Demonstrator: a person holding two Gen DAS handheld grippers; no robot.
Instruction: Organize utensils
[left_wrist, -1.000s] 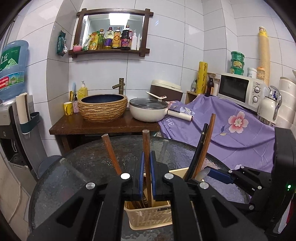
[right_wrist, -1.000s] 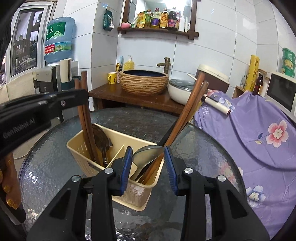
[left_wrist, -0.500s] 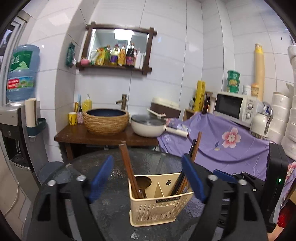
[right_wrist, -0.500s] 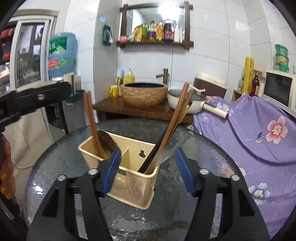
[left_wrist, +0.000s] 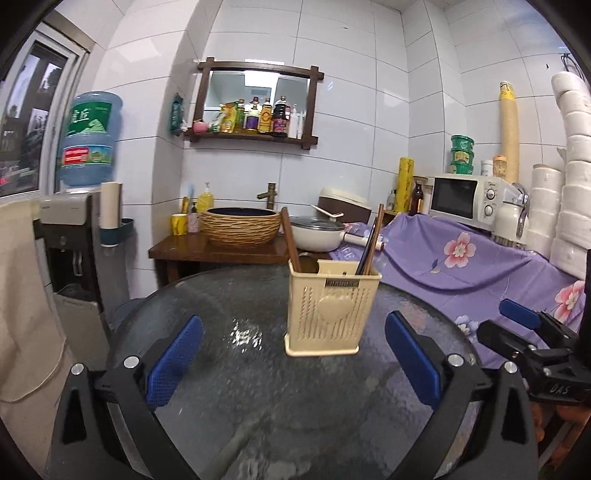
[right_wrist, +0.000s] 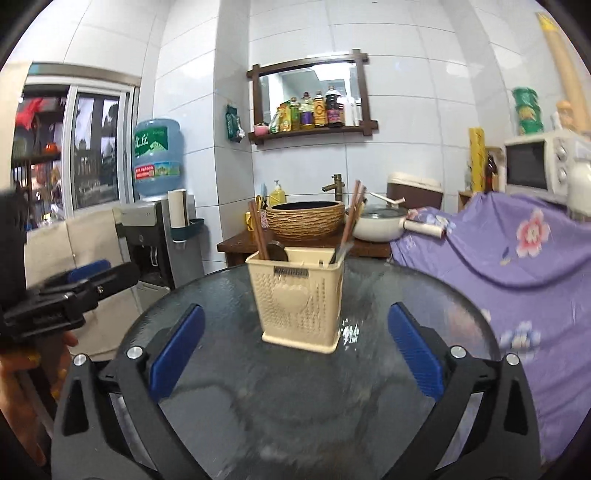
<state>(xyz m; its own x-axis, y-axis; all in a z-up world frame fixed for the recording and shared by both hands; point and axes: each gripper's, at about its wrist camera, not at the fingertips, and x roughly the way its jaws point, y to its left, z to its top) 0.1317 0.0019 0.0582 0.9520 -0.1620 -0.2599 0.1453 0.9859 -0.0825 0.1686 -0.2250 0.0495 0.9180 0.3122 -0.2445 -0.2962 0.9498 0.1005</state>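
Where chopsticks (left_wrist: 290, 236) lean, the cream perforated basket (left_wrist: 328, 314) stands upright

Round glass table (left_wrist: 229, 387), cream utensil caddy (left_wrist: 330, 314)

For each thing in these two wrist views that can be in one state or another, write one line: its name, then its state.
left gripper: jaws opening, nothing between them
right gripper: jaws opening, nothing between them
utensil basket: upright on the glass table, holding utensils
chopsticks: standing tilted in the basket
pan: lid on
microwave: door shut
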